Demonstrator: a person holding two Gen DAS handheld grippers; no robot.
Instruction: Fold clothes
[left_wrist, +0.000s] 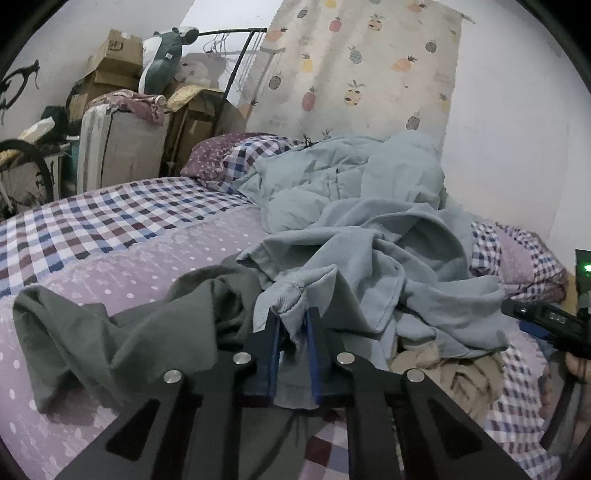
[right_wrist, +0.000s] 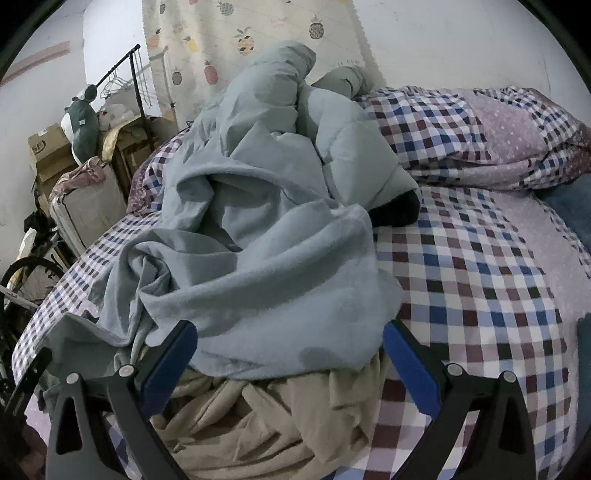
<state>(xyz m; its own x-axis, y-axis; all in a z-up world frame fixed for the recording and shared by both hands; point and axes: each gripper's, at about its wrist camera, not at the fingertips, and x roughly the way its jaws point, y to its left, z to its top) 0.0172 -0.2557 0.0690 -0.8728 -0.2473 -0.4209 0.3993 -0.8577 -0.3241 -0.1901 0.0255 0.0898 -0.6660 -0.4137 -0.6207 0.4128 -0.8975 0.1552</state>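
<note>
Bed (left_wrist: 110, 236): checked and lilac-dotted cover. Lying on it: crumpled light-blue garment (left_wrist: 369, 258) mid-bed, dark green garment (left_wrist: 110, 332) beside it near the front edge, beige garment (right_wrist: 266, 417) partly under the blue, pale quilted jacket (right_wrist: 347, 147) toward the wall.

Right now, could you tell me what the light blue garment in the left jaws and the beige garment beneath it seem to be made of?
Light blue garment: probably soft matte cotton knit; the pinched edge shows fine ribbing, like a cuff or hem. Beige garment: thinner woven-looking cloth with sharp small creases, possibly cotton; the weave is too blurred to confirm.
</note>
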